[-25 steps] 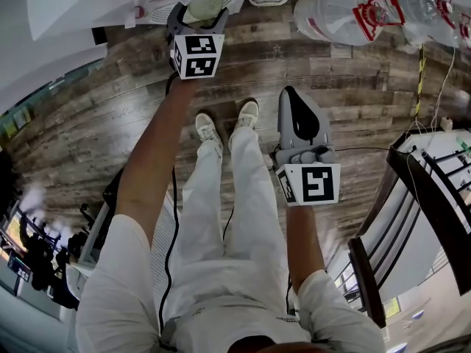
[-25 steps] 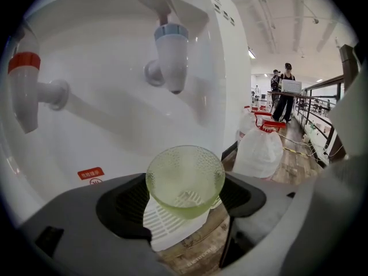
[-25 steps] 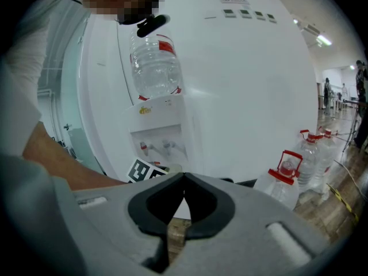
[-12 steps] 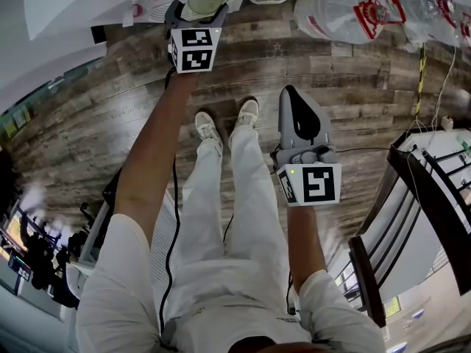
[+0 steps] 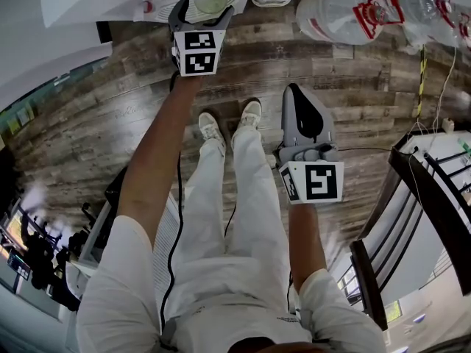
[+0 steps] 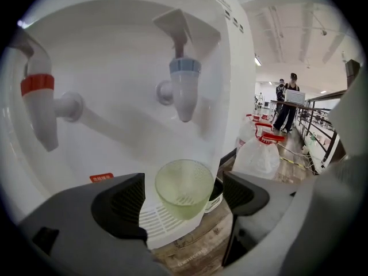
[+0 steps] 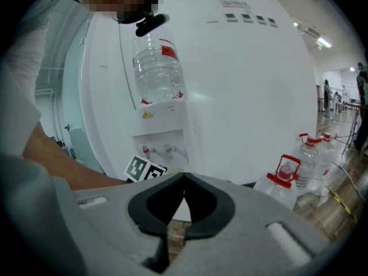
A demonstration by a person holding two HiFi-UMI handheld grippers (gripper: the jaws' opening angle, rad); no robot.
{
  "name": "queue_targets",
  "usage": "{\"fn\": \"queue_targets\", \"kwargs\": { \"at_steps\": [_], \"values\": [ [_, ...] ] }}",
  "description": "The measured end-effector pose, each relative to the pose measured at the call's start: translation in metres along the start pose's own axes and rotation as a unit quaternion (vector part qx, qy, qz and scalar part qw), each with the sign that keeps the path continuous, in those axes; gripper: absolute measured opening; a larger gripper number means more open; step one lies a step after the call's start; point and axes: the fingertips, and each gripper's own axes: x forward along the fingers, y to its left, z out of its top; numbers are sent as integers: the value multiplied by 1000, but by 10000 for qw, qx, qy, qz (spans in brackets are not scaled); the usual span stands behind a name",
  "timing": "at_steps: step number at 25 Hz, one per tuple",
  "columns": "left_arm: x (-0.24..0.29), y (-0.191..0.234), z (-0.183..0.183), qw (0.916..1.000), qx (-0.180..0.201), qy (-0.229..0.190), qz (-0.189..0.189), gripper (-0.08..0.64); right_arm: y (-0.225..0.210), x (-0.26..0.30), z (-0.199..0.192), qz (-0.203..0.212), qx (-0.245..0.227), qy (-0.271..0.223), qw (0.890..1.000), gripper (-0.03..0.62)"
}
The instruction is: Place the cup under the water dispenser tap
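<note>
A pale green translucent cup (image 6: 184,188) stands on the white grille of the drip tray (image 6: 158,226), right below the blue tap (image 6: 184,94) of the water dispenser (image 6: 121,56). A red tap (image 6: 39,105) is to its left. My left gripper (image 6: 185,199) straddles the cup; its jaws are opening and a gap shows on each side, so the pads do not touch it. In the head view the cup (image 5: 211,0) sits between the left gripper's (image 5: 204,9) spread jaws. My right gripper (image 5: 294,94) hangs back over the floor, shut and empty, as does the right gripper (image 7: 183,183) in its own view.
Large water jugs (image 5: 346,13) with red caps lie on the wooden floor right of the dispenser. A dark chair frame (image 5: 430,197) stands at the right. The person's legs and shoes (image 5: 229,123) are below the grippers. People (image 6: 287,102) stand far off down the hall.
The left gripper's jaws have spread apart off the cup, which stays on the drip tray. The gripper has lifted slightly. The right gripper has not moved.
</note>
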Motion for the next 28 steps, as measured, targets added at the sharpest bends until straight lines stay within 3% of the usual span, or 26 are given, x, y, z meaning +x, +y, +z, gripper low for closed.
{"fn": "queue_targets", "kwargs": {
  "at_steps": [8,18,28],
  "values": [
    [-37,-9,12,9999,44,-49,-113,416,12,-18,21,-45,-6,-138,9999,-5],
    [-99,-15,48,9989,-162,-409,-139,408,47,-39,51,72,-52,-300,9995,-4],
    [-186,-24,101,9953,-349,-887,-183,347,79,-72,90,208,22,-410,9989,-3]
  ]
}}
